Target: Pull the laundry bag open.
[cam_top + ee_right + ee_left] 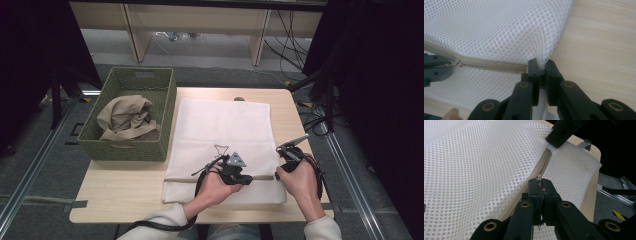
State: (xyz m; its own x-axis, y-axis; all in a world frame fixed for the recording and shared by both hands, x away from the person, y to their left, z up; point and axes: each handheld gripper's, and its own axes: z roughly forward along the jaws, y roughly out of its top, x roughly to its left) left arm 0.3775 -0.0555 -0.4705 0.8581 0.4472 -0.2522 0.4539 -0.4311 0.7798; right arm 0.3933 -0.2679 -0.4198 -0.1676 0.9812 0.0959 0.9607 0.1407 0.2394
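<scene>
mesh bag [499,32] edge pinched between right gripper [540,66] fingers [533,72].

Your mesh bag [220,130] is white synthetic netting, an open weave of small round holes, soft and matt, with a faint sheen where it bulges. Its zipper [486,64] runs on smooth beige woven tape. Your 2 grippers, the left gripper [540,185] and the right gripper [541,65], have black matt plastic jaws with brass-coloured metal eyelets at the pivots. Your table [125,190] is pale wood-grain laminate, smooth and low in gloss. The basket [135,150] is coarse green wickerwork, rough to look at, and the tan cloth [125,117] in it is soft, crumpled and matt.
</scene>
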